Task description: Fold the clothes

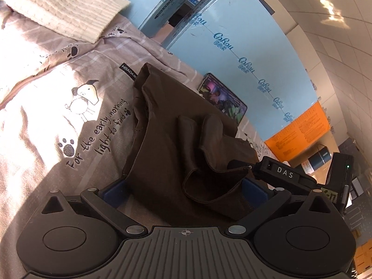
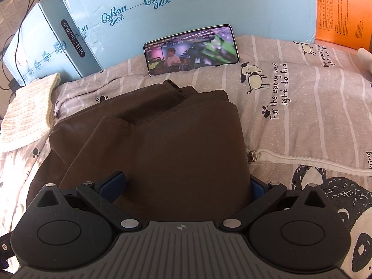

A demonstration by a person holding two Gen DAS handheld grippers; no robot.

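Note:
A dark brown garment (image 1: 167, 134) lies partly folded on the grey printed bedspread (image 1: 46, 121). It also shows in the right wrist view (image 2: 162, 144), its layers stacked. My left gripper (image 1: 184, 193) is wide open, its blue pads on either side of the garment's rumpled near edge, cloth lying between them. My right gripper (image 2: 186, 186) is also wide open, straddling the garment's near edge; the cloth partly covers the right pad. The other gripper's black body (image 1: 286, 174), marked DAS, shows at the right of the left wrist view.
A phone (image 2: 190, 48) with a lit screen leans against light-blue cartons (image 2: 162, 11) at the bed's far side. A cream knitted cloth (image 2: 28, 114) lies at the left. An orange box (image 2: 341, 7) stands at the right. A zipper (image 2: 302, 155) runs across the bedspread.

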